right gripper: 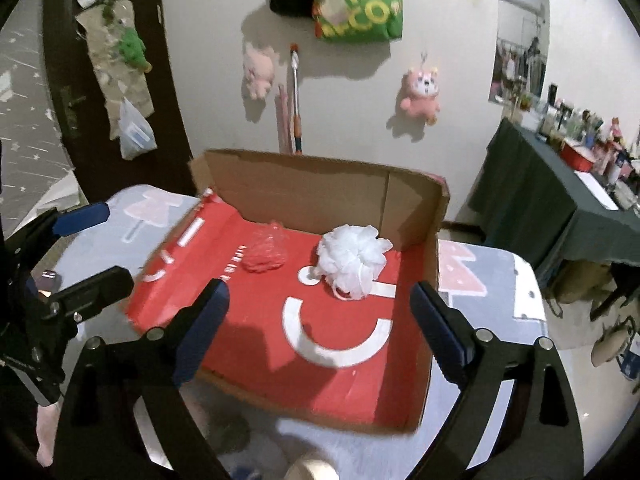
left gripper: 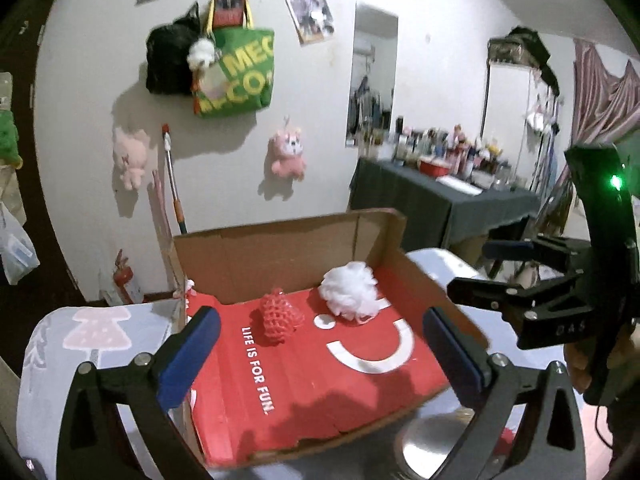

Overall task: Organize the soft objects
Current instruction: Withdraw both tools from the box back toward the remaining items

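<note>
Blue-padded fingers of the left gripper (left gripper: pixel 320 350) and the right gripper (right gripper: pixel 320 330) stand spread wide, holding nothing, above the near edge of a shallow cardboard box with a red printed floor (right gripper: pixel 416 408). Inside it, toward the back wall, a white ruffled mesh bath pouf (right gripper: pixel 353 261) lies near a red mesh scrubber (right gripper: pixel 267 253), the two apart.
</note>
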A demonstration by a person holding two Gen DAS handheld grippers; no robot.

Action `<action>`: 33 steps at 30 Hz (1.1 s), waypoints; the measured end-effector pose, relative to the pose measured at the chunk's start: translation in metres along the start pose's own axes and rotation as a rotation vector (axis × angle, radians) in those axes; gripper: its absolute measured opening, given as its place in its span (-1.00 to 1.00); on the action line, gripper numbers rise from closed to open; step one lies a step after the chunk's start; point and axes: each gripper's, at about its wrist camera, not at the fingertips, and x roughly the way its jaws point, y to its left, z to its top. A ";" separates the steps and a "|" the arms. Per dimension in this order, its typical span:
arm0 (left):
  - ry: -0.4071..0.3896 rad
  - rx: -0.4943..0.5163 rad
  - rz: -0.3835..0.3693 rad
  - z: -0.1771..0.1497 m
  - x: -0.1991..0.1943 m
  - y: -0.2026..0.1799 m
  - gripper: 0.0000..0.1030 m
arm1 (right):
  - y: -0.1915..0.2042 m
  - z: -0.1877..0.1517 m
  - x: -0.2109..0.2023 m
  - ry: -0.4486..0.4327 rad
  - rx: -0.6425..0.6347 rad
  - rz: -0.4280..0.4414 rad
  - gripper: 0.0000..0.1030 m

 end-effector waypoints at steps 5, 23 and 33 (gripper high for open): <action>-0.085 0.018 0.015 -0.015 -0.046 -0.017 1.00 | 0.016 -0.025 -0.055 -0.098 -0.029 -0.016 0.81; -0.223 -0.018 0.073 -0.121 -0.133 -0.062 1.00 | 0.056 -0.160 -0.135 -0.259 -0.022 -0.124 0.88; -0.114 -0.055 0.090 -0.184 -0.107 -0.068 1.00 | 0.059 -0.223 -0.103 -0.213 0.017 -0.140 0.88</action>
